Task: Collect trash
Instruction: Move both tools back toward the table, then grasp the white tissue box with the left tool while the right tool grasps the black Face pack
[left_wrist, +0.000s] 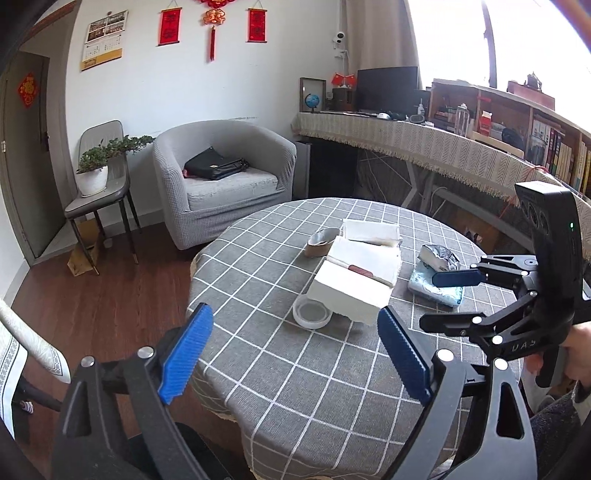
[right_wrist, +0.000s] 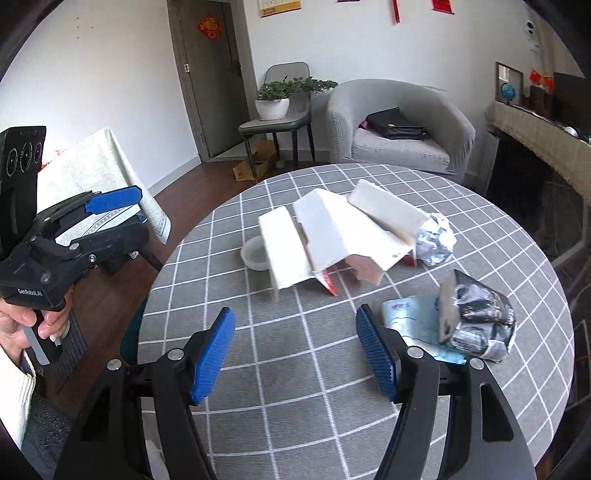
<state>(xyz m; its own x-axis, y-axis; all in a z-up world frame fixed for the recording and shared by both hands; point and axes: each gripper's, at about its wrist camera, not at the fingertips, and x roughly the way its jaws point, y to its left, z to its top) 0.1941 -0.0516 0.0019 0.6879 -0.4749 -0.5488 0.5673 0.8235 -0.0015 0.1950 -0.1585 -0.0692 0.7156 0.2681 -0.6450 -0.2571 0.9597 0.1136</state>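
On the round table with the grey checked cloth (left_wrist: 295, 391) lies a heap of trash. It holds folded white cardboard (left_wrist: 354, 280), a small clear round dish (left_wrist: 312, 313), a cardboard roll (left_wrist: 321, 242), crumpled foil (left_wrist: 439, 256) and a light blue packet (left_wrist: 436, 291). My left gripper (left_wrist: 295, 354) stands open over the table's near side, short of the dish, with nothing between its fingers. In the right wrist view my right gripper (right_wrist: 295, 356) is open and empty, short of the white cardboard (right_wrist: 332, 229), with the blue packet (right_wrist: 410, 317) and a crumpled dark wrapper (right_wrist: 480, 325) just to its right.
A grey armchair (left_wrist: 221, 177) with a black bag stands behind the table. A chair with a potted plant (left_wrist: 92, 173) is to its left. A long cloth-covered desk (left_wrist: 424, 144) runs along the right. Wooden floor lies left of the table. A hand (right_wrist: 22, 325) holds the left gripper's handle.
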